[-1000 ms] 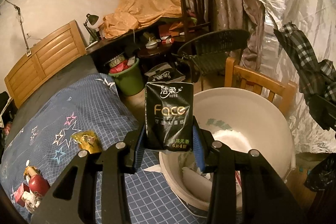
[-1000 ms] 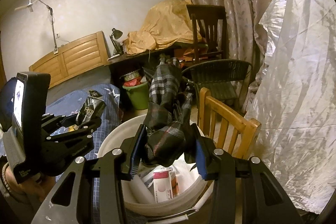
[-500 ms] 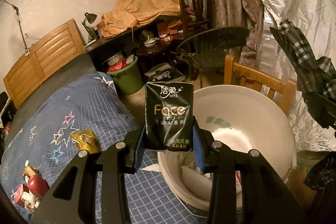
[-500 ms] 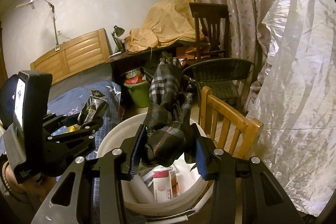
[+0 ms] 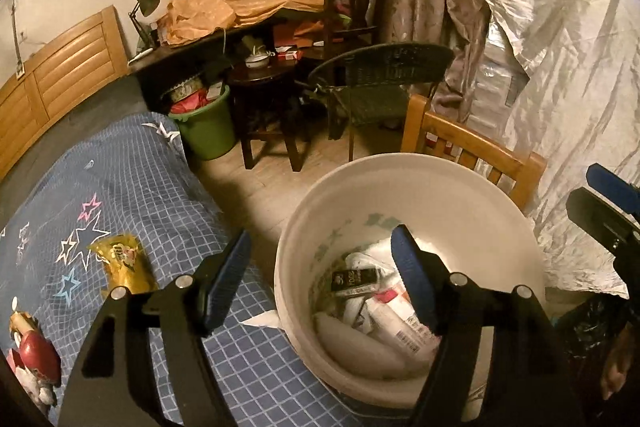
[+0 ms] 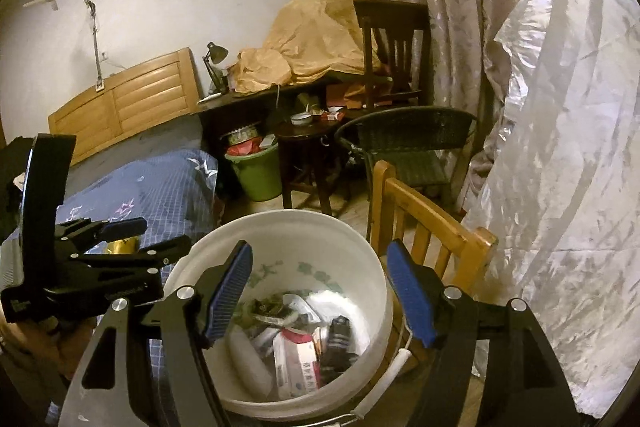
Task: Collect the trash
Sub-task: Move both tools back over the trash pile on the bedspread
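Your left gripper [image 5: 320,279] hangs over the near rim of the white bucket [image 5: 472,195], its jaws opening with nothing between the blue pads. Your right gripper [image 6: 320,291] sits above the same bucket, jaws also opening and bare.

The trash lies inside the bucket. A black tissue pack [image 5: 354,277] rests on top of the pile toward the bucket's left wall, label up. In the right wrist view a dark plaid bundle [image 6: 340,341] lies near the middle of the pile, beside a white box with a red band [image 6: 298,363] and a white bottle [image 6: 250,359] leaning along the near-left wall.

The bucket stands on the floor, touching the edge of the bed with the blue checked cover [image 5: 132,195]. On that cover a gold snack wrapper [image 5: 122,261] lies near the edge closest to the bucket. A wooden chair [image 5: 476,151] stands just behind the bucket's far rim.
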Demonstrator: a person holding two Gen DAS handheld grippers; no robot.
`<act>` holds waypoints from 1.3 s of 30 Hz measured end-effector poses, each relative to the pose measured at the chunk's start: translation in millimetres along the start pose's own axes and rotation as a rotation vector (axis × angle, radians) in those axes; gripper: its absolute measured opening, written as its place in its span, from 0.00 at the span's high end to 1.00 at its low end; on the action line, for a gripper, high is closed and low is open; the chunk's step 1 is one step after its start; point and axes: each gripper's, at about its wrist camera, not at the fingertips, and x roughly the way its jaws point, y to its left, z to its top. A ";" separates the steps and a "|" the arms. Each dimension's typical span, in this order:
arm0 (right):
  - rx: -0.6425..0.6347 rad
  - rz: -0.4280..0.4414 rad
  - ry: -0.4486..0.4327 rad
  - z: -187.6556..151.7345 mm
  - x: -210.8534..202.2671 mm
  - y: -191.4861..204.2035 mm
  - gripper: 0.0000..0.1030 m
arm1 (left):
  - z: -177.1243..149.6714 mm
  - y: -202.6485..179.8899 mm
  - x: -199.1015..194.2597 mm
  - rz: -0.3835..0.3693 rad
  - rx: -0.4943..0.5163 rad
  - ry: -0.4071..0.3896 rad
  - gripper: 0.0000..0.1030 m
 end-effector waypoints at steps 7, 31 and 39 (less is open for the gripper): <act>0.016 0.003 -0.007 -2.0 -4.1 -0.5 0.31 | -4.7 5.9 -4.1 0.024 -0.015 0.009 0.33; -0.137 0.263 0.010 -48.4 -11.4 166.5 0.33 | -140.0 186.3 -115.7 0.407 -0.394 0.007 0.24; -0.264 0.380 0.105 -66.1 0.0 273.8 0.30 | -214.8 255.0 -166.1 0.512 -0.596 0.042 0.24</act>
